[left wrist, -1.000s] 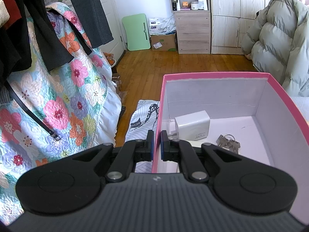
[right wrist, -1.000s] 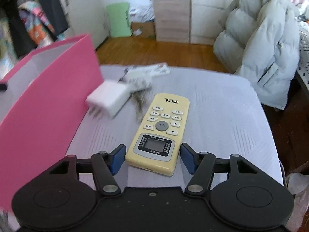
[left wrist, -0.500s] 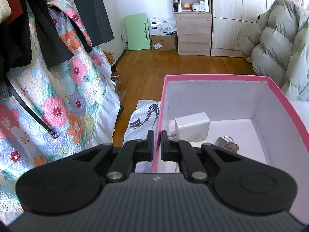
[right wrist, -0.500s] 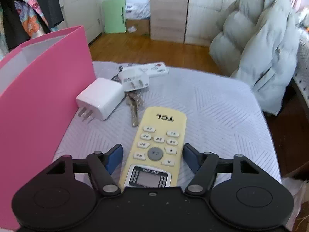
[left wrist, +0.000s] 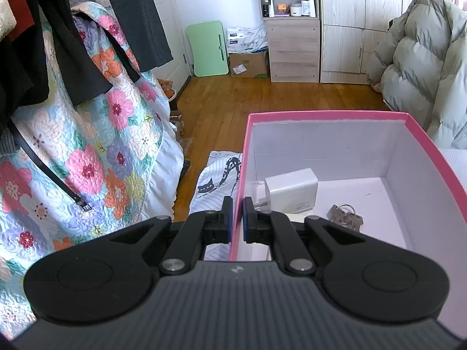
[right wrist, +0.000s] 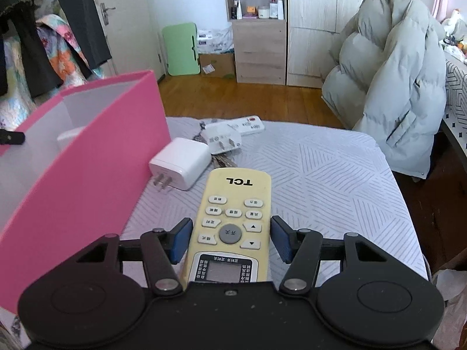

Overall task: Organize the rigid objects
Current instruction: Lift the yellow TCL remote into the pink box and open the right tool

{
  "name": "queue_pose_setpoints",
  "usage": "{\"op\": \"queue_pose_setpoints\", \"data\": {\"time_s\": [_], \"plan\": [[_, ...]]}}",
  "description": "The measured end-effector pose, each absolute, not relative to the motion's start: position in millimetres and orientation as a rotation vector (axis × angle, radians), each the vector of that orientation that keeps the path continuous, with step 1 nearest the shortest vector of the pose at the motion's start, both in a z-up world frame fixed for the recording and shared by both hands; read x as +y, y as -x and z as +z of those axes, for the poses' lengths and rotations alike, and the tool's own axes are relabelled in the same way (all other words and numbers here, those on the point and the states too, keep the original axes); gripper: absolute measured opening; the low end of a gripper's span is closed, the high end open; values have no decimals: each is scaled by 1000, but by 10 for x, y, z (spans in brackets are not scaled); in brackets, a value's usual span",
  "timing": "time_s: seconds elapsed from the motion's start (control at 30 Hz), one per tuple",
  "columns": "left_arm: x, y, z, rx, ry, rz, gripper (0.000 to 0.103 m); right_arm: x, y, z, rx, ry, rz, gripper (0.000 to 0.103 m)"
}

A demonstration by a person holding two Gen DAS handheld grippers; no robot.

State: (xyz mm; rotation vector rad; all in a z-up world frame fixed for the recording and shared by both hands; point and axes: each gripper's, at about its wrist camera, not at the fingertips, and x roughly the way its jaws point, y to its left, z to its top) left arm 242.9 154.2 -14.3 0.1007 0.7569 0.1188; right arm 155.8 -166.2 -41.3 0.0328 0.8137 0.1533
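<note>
Far left: I see a floral quilt [left wrist: 87, 157] under dark clothes [left wrist: 78, 58].
Far wall: green board [left wrist: 207, 48], wooden shelf unit [left wrist: 293, 29].
Right: grey puffer jacket [right wrist: 388, 87].

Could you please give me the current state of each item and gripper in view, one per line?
Pink box: open, no lid, left wall clamped.
Left gripper: shut on the box wall.
Right gripper: fingers either side of the remote, small gaps showing.
Remote: face up on the bed.
White charger: on the bed, prongs out.
Boxed charger: inside the box.
Keys: inside the box.
</note>
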Motion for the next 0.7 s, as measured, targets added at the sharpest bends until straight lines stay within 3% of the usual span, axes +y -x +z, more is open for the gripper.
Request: {"op": "queue_pose_setpoints", "data": {"time_s": [0.5, 0.7], "plan": [[1532, -2413, -150, 753, -84, 122, 6, -1205, -1169, 721, 641, -105, 513, 63], [1533, -2403, -150, 748, -77, 124, 6, -507, -1342, 584, 693, 102, 603, 63]]}}
